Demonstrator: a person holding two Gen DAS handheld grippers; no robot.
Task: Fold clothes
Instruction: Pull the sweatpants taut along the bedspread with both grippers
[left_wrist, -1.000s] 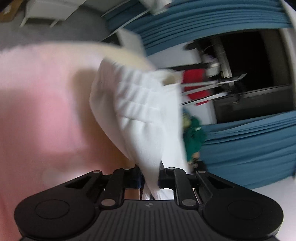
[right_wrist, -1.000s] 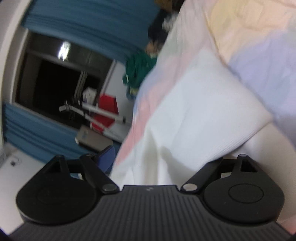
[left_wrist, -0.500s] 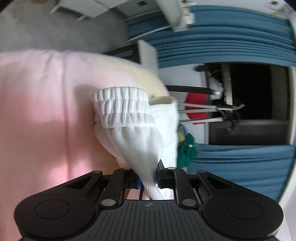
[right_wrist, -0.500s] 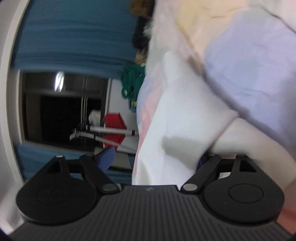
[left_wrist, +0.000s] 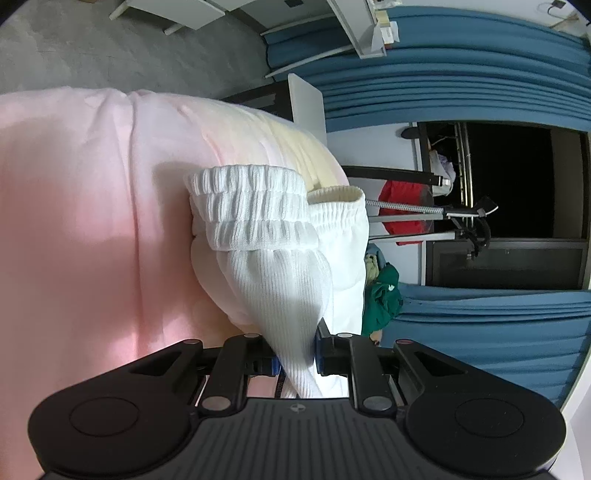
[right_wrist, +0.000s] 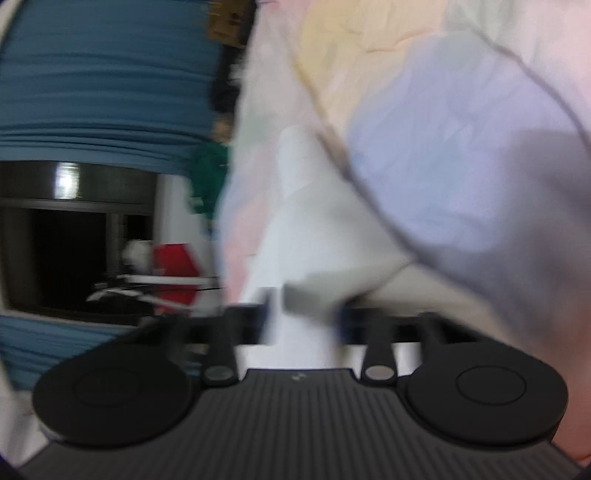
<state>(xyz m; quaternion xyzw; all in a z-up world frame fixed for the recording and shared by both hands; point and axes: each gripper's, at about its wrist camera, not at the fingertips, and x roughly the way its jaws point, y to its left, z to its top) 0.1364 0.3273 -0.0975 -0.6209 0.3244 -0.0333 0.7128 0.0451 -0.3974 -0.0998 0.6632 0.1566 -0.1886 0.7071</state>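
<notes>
A white ribbed garment (left_wrist: 273, 258) with an elastic waistband hangs from my left gripper (left_wrist: 295, 360), whose jaws are shut on its fabric. The waistband end rests against the pastel bedding (left_wrist: 74, 221). In the blurred right wrist view, my right gripper (right_wrist: 301, 325) is closed in on the same white garment (right_wrist: 314, 236), which lies on the pastel quilt (right_wrist: 461, 147). The right fingertips are partly hidden by cloth and motion blur.
Blue curtains (left_wrist: 461, 74) frame a dark window (left_wrist: 517, 184). A red item (left_wrist: 402, 199) and metal rods stand by it. A green garment (left_wrist: 382, 299) lies beyond the bedding. Grey floor (left_wrist: 110, 48) and white furniture are at the top left.
The left gripper kept its hold while the view steadied and the waistband settled on the bedding. The right gripper's jaws went from wide open to closed on the white cloth.
</notes>
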